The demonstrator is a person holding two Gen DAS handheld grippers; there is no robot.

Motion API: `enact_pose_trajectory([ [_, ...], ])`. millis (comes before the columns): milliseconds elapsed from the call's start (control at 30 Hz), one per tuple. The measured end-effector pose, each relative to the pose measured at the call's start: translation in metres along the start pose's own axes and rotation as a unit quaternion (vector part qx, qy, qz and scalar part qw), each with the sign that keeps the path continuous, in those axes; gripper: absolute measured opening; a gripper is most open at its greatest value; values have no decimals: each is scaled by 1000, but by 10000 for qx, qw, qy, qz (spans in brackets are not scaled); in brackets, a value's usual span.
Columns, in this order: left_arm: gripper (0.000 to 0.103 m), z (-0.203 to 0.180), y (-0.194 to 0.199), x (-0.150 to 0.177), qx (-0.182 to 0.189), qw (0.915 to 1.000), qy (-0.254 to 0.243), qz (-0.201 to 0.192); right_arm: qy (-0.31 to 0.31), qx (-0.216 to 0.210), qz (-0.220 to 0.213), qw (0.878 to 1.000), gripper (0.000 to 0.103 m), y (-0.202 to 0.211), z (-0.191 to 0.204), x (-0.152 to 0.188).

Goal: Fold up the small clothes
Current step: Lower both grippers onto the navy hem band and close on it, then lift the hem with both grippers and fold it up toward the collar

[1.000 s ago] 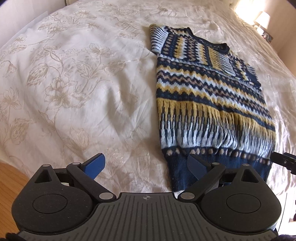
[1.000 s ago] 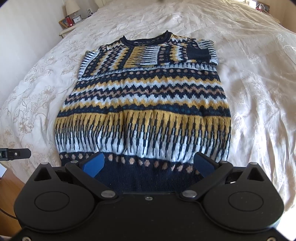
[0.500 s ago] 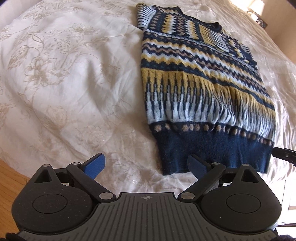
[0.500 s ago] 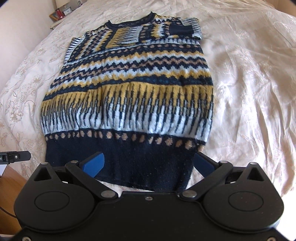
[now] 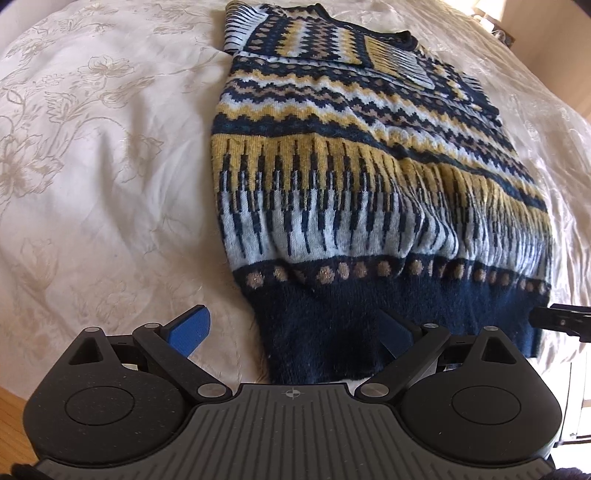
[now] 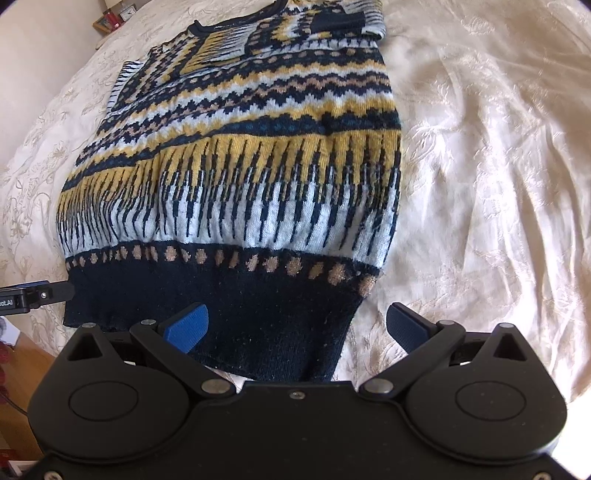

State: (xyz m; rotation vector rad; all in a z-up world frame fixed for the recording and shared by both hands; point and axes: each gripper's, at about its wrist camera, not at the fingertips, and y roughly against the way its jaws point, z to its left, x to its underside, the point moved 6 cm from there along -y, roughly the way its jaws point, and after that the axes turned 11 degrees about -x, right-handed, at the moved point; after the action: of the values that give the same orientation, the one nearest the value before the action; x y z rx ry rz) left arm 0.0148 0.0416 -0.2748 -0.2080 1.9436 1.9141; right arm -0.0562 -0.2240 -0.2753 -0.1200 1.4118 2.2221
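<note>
A knitted sweater [image 5: 369, 177] lies flat on a bed, on a cream bedspread [image 5: 92, 166] of glossy, creased cloth woven with pale flower outlines. The knit is fuzzy, with bands of navy, mustard, pale blue and tan: zigzags high up, long comb-like stripes lower down, a row of tan dots, then a plain navy ribbed hem nearest the cameras. The sleeves are folded across the chest by the round navy collar.

The left gripper [image 5: 291, 328] sits at the sweater's left hem corner, its jaws wide apart: the left blue pad over bare bedspread, the right pad over the navy hem. Whether either pad touches the cloth cannot be told.

The right gripper [image 6: 297, 325] sits at the sweater's right hem corner, jaws likewise spread, left pad over the hem, right pad over the bedspread. Beyond the sweater's far left shoulder, a bedside table [image 6: 107, 22] carries small blurred things. Wood flooring [image 6: 22, 373] shows below the hem's left end.
</note>
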Motion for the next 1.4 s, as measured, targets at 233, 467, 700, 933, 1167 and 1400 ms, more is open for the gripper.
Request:
enact_pose_trajectory([
  [233,96,-4,-19,1,-144,9998,-39,121,-121,-163,180,9996,103,-17,-10,1],
  [467,97,-8,-33,5,-239,9991,-138,319,-3,-326,330,9989,103,-25,-13,1],
  [700,102,-15,-35,4,-352,9991,-92,226,88,-500,385,9980,103,-32,-17,2],
  [933,101,-16,-35,6,-311,9992,-73,251,226,-598,537,9965,103,-30,-19,3],
  [1167,52,1,-20,3,-245,9990,278,255,289,-663,695,9950,85,-29,-14,-2],
  [1400,6,0,1,-9,215,9978,533,332,234,-1230,761,9892,13,-18,-6,-15],
])
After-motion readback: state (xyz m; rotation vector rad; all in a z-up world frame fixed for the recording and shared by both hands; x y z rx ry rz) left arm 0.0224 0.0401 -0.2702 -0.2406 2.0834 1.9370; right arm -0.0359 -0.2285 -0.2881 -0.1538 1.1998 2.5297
